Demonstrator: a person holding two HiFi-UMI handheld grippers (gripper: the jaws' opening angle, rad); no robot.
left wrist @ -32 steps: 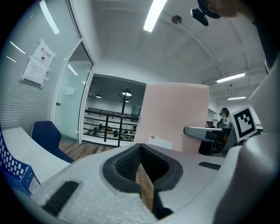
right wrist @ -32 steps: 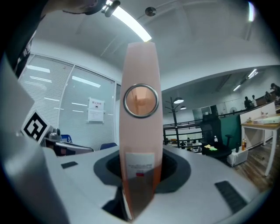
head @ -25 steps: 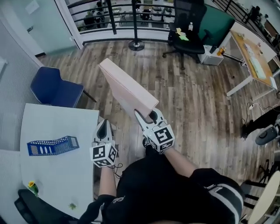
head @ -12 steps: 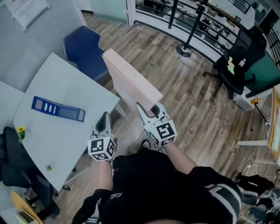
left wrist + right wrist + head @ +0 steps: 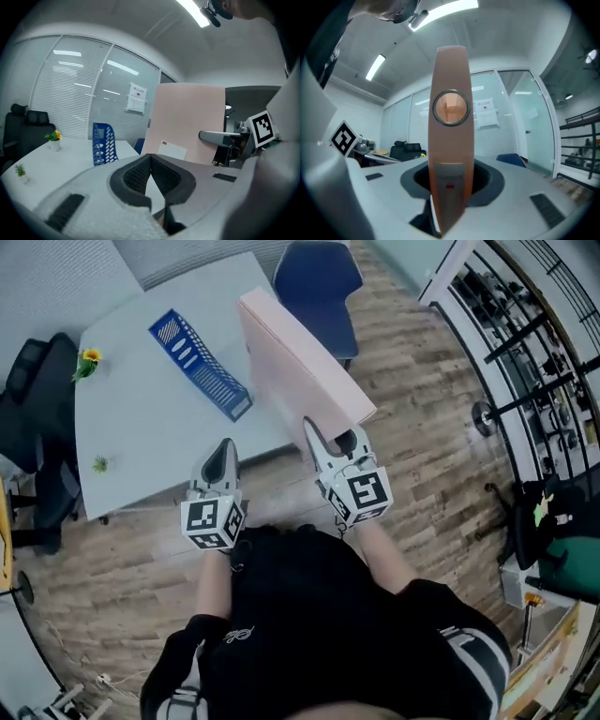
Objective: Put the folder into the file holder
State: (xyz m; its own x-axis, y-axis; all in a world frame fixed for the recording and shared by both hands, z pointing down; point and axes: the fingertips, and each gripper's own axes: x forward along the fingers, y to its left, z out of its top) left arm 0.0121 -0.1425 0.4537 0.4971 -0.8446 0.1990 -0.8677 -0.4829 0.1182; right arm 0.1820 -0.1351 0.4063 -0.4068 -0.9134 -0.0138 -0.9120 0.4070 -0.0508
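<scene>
Pink card covers the lever-arch folder [image 5: 295, 357], which the right gripper [image 5: 333, 440] clamps by the lower end of its spine, jaws partly apart and pressed on both sides. In the right gripper view the folder [image 5: 450, 140] stands upright between them, ring hole towards the camera. Holding it by the spine with the covers vertical probably keeps it closed and lined up to drop into a slot. It hangs in the air over the near edge of the white table [image 5: 131, 446], just beside the blue perforated file holder [image 5: 199, 365], not yet inside.

The left gripper [image 5: 222, 454] has its jaws pressed together on nothing and points at the table, likely kept free to steady the holder if needed.

Counted: 1 folder, 1 file holder, 2 grippers, 2 small potted plants, 1 with a yellow flower [image 5: 89, 357] and 1 green [image 5: 99, 464], 1 blue chair [image 5: 319, 277] and 1 black chair [image 5: 37, 427].
</scene>
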